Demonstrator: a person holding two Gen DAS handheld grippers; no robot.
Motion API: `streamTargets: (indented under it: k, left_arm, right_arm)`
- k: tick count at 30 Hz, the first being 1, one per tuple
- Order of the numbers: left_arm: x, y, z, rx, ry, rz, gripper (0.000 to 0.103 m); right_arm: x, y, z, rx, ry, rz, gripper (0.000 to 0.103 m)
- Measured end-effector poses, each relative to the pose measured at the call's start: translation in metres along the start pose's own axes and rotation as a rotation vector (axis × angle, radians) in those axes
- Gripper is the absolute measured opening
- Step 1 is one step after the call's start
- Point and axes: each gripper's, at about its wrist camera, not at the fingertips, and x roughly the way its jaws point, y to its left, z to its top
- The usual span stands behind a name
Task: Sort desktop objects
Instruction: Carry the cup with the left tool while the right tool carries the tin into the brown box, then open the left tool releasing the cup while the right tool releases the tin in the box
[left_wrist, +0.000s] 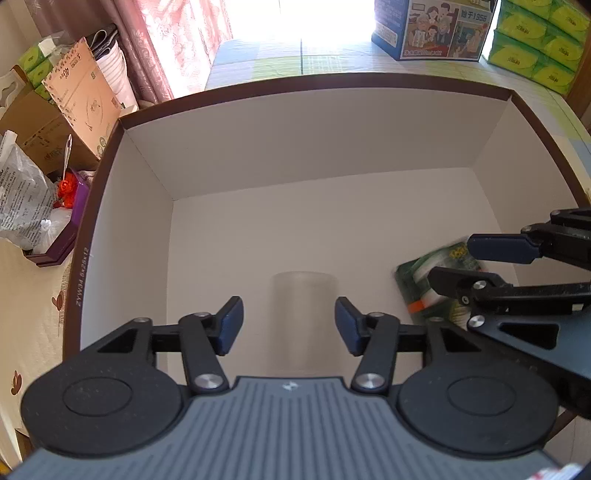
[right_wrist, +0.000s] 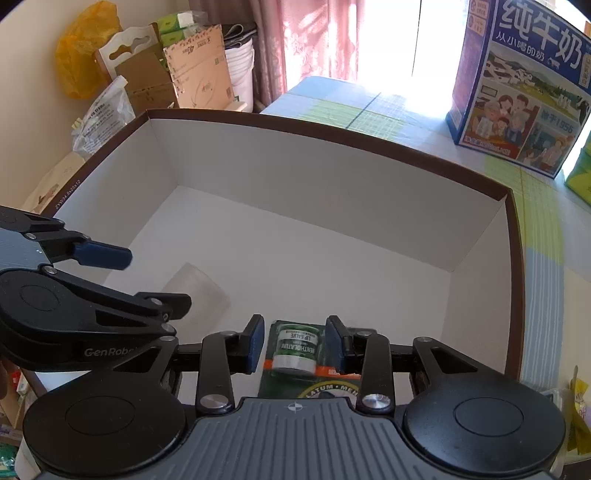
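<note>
A large white box with a brown rim (left_wrist: 332, 79) (right_wrist: 332, 136) fills both views. Both grippers point down into it. A frosted clear cup (left_wrist: 304, 317) (right_wrist: 195, 291) lies on the box floor between the fingers of my left gripper (left_wrist: 289, 325) (right_wrist: 159, 280). Its pads stand clear of the cup. A green lip salve pack (right_wrist: 295, 347) (left_wrist: 417, 277) lies between the pads of my right gripper (right_wrist: 295, 343) (left_wrist: 450, 260), near the box's front right. A thin gap shows on each side of the pack.
A blue milk carton box (left_wrist: 439, 29) (right_wrist: 517, 92) and green tissue packs (left_wrist: 535, 44) stand beyond the box on a checked cloth. Cardboard boxes (left_wrist: 74, 99) (right_wrist: 192, 70), bags and a pink curtain (left_wrist: 166, 44) crowd the left.
</note>
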Motion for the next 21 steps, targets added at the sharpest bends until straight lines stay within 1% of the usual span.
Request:
streamTargets:
  k: [1,2,3,5,6,9,13,15,17,21]
  left_arm:
    - [-0.001,0.001,0.0,-0.001,-0.001,-0.002,0.061]
    - [-0.001,0.002,0.001,-0.001,-0.004,-0.002,0.064]
    - [-0.003,0.003,0.0,-0.001,-0.008,0.003,0.064]
    - [-0.005,0.006,0.0,-0.005,-0.014,0.018,0.065]
    - [-0.006,0.009,0.0,-0.012,-0.018,0.019,0.068]
    - [-0.011,0.015,0.0,-0.026,-0.03,0.015,0.075]
    - [-0.019,0.018,-0.002,-0.029,-0.041,0.018,0.078]
    - [-0.026,0.018,-0.004,-0.037,-0.053,0.019,0.082]
    - [-0.034,0.018,-0.006,-0.043,-0.073,0.016,0.085]
    - [-0.05,0.016,-0.011,-0.053,-0.106,0.007,0.086]
  right_arm:
    - [-0.001,0.0,0.0,0.006,0.002,-0.001,0.044]
    - [-0.002,0.0,0.0,0.01,-0.001,-0.006,0.054]
    - [-0.003,-0.001,0.0,0.011,-0.008,-0.011,0.064]
    - [-0.007,-0.001,-0.001,0.009,-0.026,-0.009,0.071]
    - [-0.009,-0.001,-0.001,0.01,-0.029,-0.005,0.074]
    - [-0.013,-0.001,-0.002,0.014,-0.037,0.007,0.082]
    - [-0.027,0.001,-0.007,0.006,-0.077,0.011,0.092]
    - [-0.036,0.002,-0.011,0.004,-0.101,0.009,0.099]
    - [-0.045,0.002,-0.013,0.003,-0.119,0.008,0.101]
    - [-0.059,0.004,-0.015,0.009,-0.135,-0.004,0.101]
